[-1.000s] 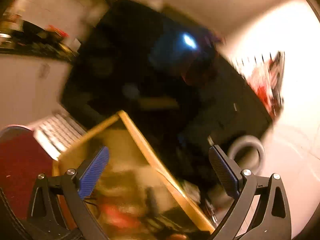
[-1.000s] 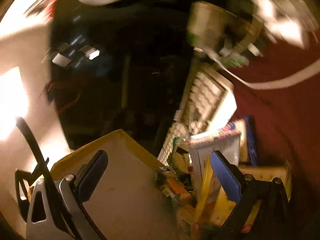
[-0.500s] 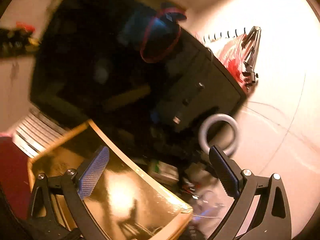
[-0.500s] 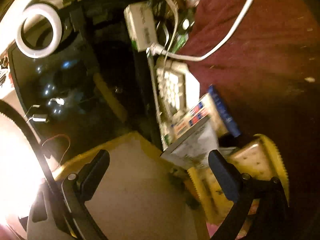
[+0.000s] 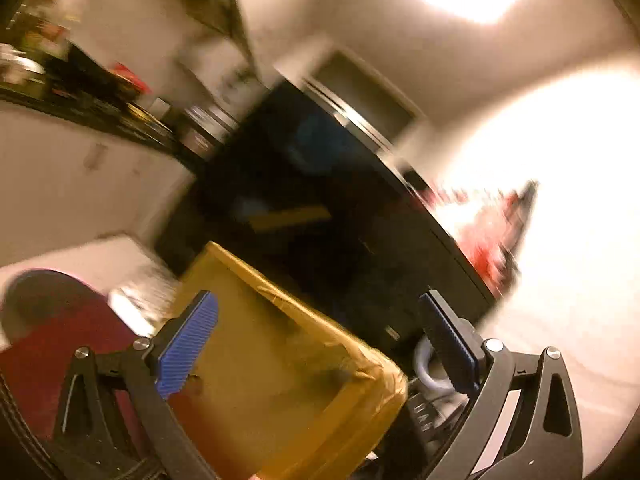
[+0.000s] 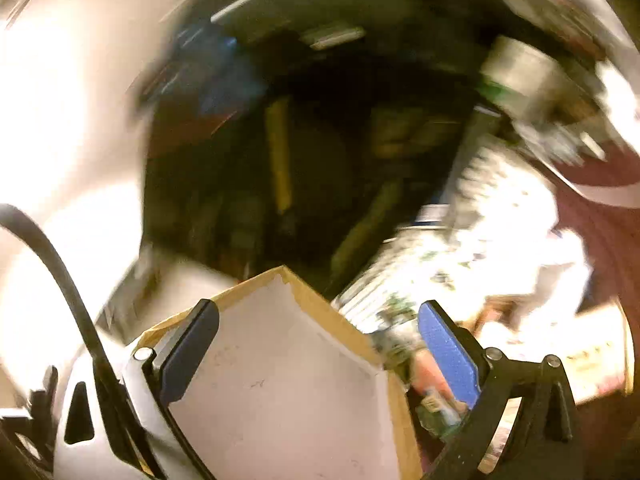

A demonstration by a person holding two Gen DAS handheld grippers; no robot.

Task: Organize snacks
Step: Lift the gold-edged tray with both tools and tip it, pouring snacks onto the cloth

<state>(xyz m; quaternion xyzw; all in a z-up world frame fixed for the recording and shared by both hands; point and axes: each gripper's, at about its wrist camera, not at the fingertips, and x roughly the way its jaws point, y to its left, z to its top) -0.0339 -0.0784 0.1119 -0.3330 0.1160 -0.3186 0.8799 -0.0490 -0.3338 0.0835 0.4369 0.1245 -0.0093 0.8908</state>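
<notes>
Background: dim, warm-lit room with strong motion blur in both views; a large dark monitor-like panel [image 5: 320,208] fills the middle of the left wrist view.
Surface: dark red cloth [image 6: 600,216] at the right edge of the right wrist view.
Left gripper [image 5: 320,344]: released, blue pads wide apart, nothing between them; it hangs over the box.
Box [image 5: 280,368]: yellow-brown cardboard, tape along its rim; its inside is blurred here and the contents cannot be told.
Right gripper [image 6: 320,352]: released, jaws spread, grasping nothing; it hangs above the same box [image 6: 280,392], whose pale inner face shows bare.
Snacks [image 6: 432,376]: a smeared heap of packets just beside the box's right wall, outside it; single packets cannot be told apart.
Left view only: white ring [image 5: 430,368] at the panel's lower corner, red blurred items [image 5: 488,232] against the bright wall.
Right view only: pale keyboard-like slab [image 6: 492,200], black cable [image 6: 68,288] curving at left.
</notes>
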